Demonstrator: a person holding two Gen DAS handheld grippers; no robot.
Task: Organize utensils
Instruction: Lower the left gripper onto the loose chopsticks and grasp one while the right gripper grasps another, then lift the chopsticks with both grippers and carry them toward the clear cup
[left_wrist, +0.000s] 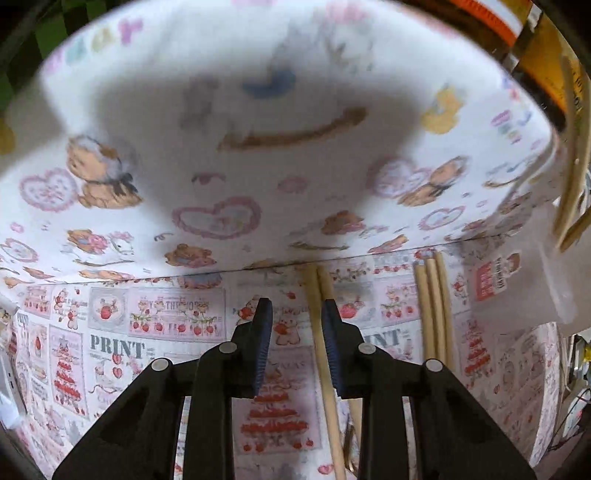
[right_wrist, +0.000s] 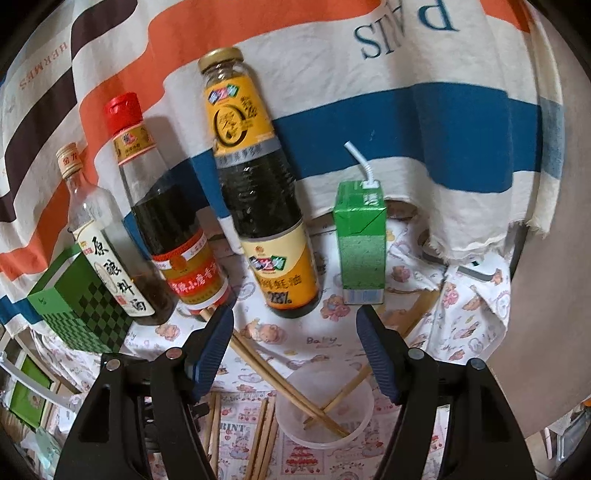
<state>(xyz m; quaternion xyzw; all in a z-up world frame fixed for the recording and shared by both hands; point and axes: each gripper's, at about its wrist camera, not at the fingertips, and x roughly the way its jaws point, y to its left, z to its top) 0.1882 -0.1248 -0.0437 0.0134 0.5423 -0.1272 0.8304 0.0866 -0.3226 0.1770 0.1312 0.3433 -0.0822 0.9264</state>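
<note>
The left gripper (left_wrist: 297, 314) points steeply down at a pair of chopsticks (left_wrist: 320, 332) lying on the patterned cloth (left_wrist: 147, 325); its jaws stand narrowly apart, with the sticks in the gap against the right-hand pad, and whether that pad presses on them I cannot tell. The right gripper (right_wrist: 295, 332) hangs open and empty above the clear plastic bowl (right_wrist: 291, 434), which already holds several chopsticks (right_wrist: 291, 393) leaning across its rim

The sticks look like thin, light, stiff wood, smooth and round enough to roll or scissor apart, so I judge a pinch near mid-length, across both at once, the safest hold; gripped near a tip they would likely swing. More loose chopsticks (left_wrist: 434, 310) lie just to the bowl's left in the right wrist view, and a further few show at the upper right of the left wrist view

Behind the bowl stand three glass sauce bottles (right_wrist: 258, 192), a green drink carton (right_wrist: 360, 251) with a straw, and a green checked box (right_wrist: 77, 314); these are tall and could tip, so the room there is tight. In front of the bowl the cloth is fairly open, apart from the fold line crossing it, where a stick tip might catch. The bowl seems light and may slide if nudged
</note>
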